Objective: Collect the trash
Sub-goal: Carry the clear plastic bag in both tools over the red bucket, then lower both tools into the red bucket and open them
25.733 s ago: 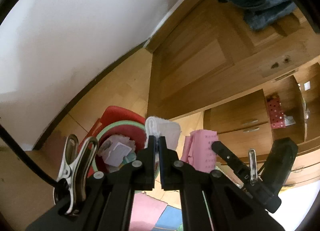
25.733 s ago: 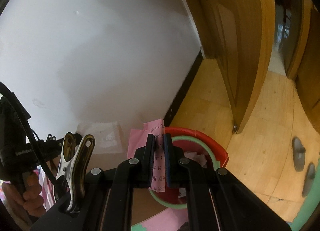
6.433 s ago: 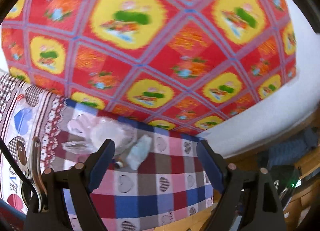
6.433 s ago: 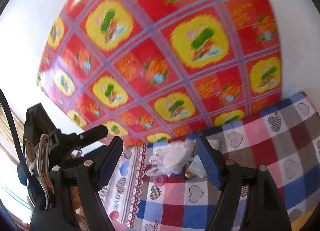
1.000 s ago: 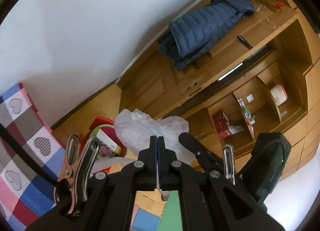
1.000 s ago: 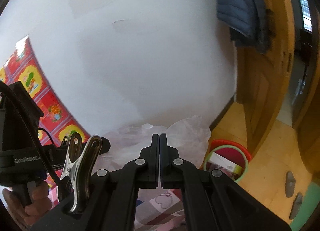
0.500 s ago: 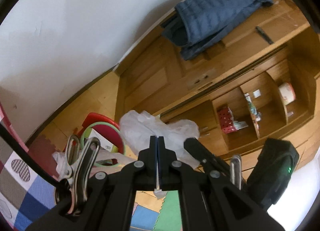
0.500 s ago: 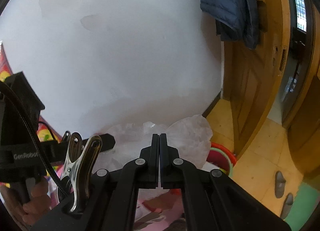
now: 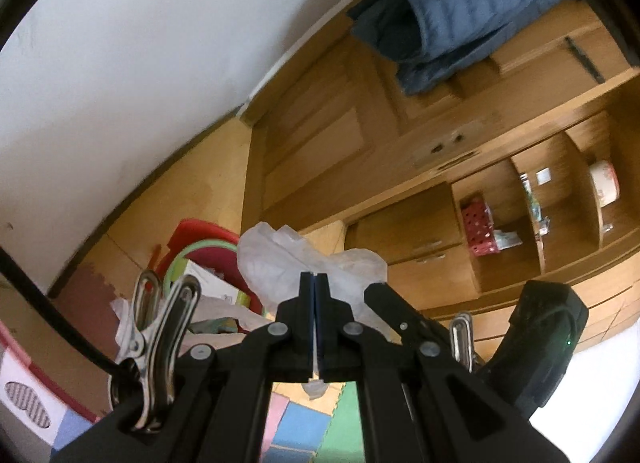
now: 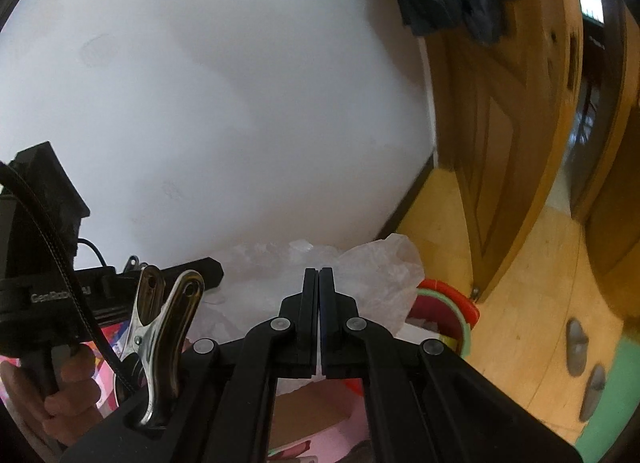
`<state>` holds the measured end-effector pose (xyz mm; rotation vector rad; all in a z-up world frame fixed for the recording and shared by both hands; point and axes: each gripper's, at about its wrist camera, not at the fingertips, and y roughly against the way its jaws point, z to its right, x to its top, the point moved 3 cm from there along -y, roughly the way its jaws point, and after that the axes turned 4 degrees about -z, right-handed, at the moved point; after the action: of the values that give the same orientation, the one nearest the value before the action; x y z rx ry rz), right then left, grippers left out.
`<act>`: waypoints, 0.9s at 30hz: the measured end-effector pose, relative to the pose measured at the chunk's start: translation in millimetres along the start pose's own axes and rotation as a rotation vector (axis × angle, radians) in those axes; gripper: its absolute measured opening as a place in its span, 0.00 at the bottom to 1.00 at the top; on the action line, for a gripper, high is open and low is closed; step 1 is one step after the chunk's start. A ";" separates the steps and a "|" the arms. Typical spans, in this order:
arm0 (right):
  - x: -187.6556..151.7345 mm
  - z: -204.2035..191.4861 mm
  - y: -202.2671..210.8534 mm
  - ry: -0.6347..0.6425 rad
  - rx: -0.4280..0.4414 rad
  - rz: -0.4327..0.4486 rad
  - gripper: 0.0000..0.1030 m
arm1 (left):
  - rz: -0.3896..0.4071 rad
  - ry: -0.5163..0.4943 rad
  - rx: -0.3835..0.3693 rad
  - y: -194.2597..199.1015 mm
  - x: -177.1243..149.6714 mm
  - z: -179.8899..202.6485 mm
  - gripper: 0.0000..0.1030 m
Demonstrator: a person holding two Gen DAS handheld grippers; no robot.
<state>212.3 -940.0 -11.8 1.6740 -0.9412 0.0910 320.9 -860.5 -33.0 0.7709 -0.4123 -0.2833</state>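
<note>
- Left gripper (image 9: pixel 315 283): jaws clamped on a crumpled clear plastic bag (image 9: pixel 280 263); a scrap of it hangs out below the jaws.
- Right gripper (image 10: pixel 319 279): jaws also clamped on the same bag (image 10: pixel 360 275), which bulges out past the tips on both sides.
- Bag is held in the air between the two grippers, above and just in front of the bin; not in the bin.
- Bin (image 9: pixel 192 235): red with a green rim, on the wooden floor (image 9: pixel 188 187) near the white wall (image 9: pixel 132 55). In the right view the bin (image 10: pixel 460 303) sits right of the bag, by the door (image 10: pixel 504 151).
- Inside the bin: a white box (image 9: pixel 212 283) and more papery trash, partly hidden behind the clip and the bag.
- Left view shows the right gripper's black body at lower right; right view shows the left gripper and the hand (image 10: pixel 60 387) on its handle at lower left.
- Blue jacket (image 9: pixel 452 7) hangs over the top of the door.
- Wooden shelves (image 9: pixel 552 215) right of the door hold a red dotted box (image 9: pixel 478 227) and a round tub (image 9: pixel 604 183).
- Coloured foam mats (image 9: pixel 312 427) on the floor below the left gripper.
- Pair of grey slippers (image 10: pixel 582 367) on the floor at right in the right view.
- Checked heart-print cloth (image 9: pixel 28 411) at the lower left edge of the left view.
</note>
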 end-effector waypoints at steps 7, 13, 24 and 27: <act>-6.1 37.8 -35.1 -0.068 -0.026 -0.058 0.01 | -0.078 0.030 0.000 -53.4 5.5 -13.0 0.00; -6.6 62.1 -59.8 -0.109 -0.043 -0.087 0.01 | -0.112 0.041 0.004 -85.5 8.4 -24.6 0.00; -30.0 104.8 -123.7 -0.188 -0.037 -0.144 0.01 | -0.176 0.090 0.046 -161.9 7.2 -72.4 0.00; -41.1 115.1 -140.2 -0.208 -0.036 -0.159 0.01 | -0.192 0.103 0.060 -181.6 6.9 -85.7 0.00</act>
<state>224.7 -1012.8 -182.5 1.7419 -0.9536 -0.2086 348.7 -935.3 -217.4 0.8820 -0.2502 -0.4105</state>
